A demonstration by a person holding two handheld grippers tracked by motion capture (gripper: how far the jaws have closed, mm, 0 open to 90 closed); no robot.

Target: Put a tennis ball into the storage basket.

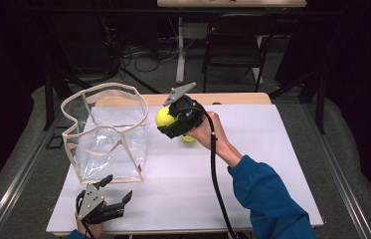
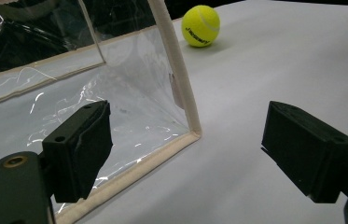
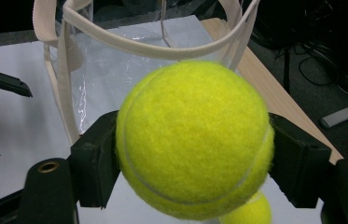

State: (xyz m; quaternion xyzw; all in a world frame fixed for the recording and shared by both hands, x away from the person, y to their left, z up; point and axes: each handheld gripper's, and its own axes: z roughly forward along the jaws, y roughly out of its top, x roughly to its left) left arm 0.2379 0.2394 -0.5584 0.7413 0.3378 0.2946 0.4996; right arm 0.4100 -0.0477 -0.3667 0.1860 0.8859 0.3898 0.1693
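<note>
The right gripper (image 1: 169, 117) is raised above the worktop (image 1: 272, 164) and points toward the clear bag (image 1: 107, 134). Its jaws are closed on a yellow tennis ball (image 3: 194, 140), one pad pressing each side of the ball. In the high view this held ball (image 1: 163, 117) sits just beside the upper right edge of the bag, clear of the worktop surface. In the right gripper view the bag's cream rim (image 3: 162, 49) lies directly beyond the ball, with the bag mouth open upward.

A second tennis ball (image 1: 188, 138) rests on the worktop below the right hand (image 1: 204, 130). In the left gripper view it (image 2: 201, 25) lies beyond the bag's near right corner, apart from the bag.

The bag stands upright on the left half of the worktop. Its walls are transparent and its edges are bound in cream tape.

The left gripper (image 1: 113, 196) is held low near the front left corner of the worktop, just in front of the bag's base. Its jaws are spread wide with nothing between them. One jaw lines up with the bag's lower front edge (image 2: 139, 172); contact cannot be confirmed.
</note>
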